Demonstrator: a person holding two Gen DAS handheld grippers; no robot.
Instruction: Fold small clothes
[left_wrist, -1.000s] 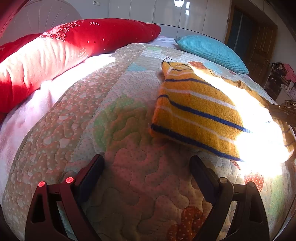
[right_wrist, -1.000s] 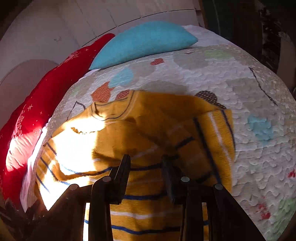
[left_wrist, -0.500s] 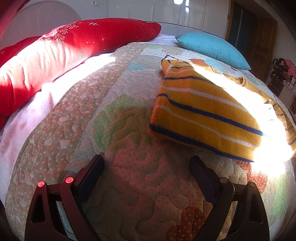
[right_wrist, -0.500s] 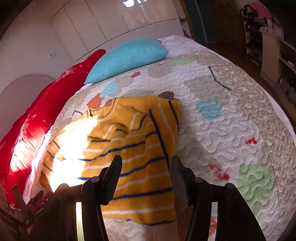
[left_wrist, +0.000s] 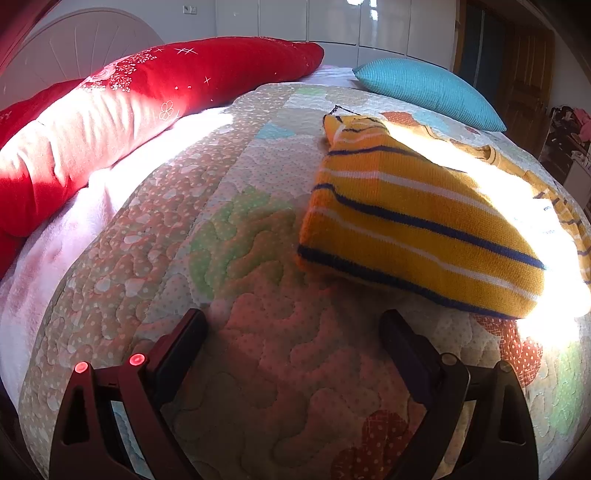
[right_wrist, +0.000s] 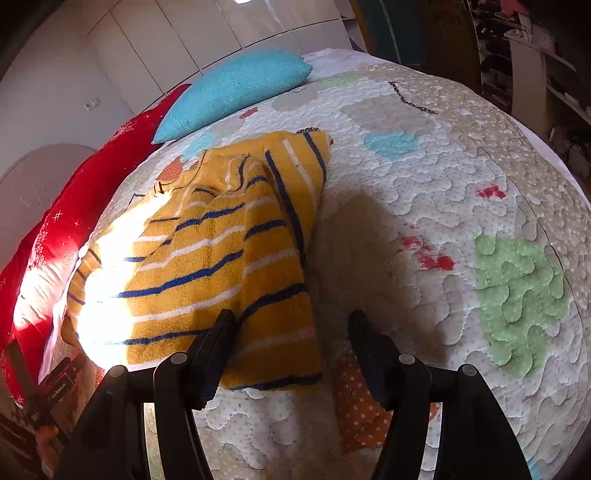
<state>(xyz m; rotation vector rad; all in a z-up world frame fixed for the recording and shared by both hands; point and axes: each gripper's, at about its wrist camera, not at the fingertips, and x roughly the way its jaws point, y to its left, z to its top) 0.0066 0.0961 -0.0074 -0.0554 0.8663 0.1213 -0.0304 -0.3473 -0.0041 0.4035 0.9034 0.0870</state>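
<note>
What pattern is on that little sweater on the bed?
The sweater is mustard yellow with navy and white stripes, clearest in the left wrist view.

we see a bed covered by a patchwork quilt (left_wrist: 236, 236) with pale, green and orange patches. a long red pillow (left_wrist: 147, 107) lies along its far left side, a turquoise cushion (left_wrist: 424, 88) near the head. behind stand a white headboard (left_wrist: 74, 44), glossy white wardrobe doors (left_wrist: 332, 22) and dark cluttered shelves (right_wrist: 535, 55).

Sweater (left_wrist: 417, 221) is laid on bed's quilt (left_wrist: 240, 258), w/ long pillow (left_wrist: 110, 122) to its left & small cushion (left_wrist: 424, 88) behind. Left tool (left_wrist: 291, 343) is held before sweater, apart; right tool (right_wrist: 291, 339) over its near corner.
</note>
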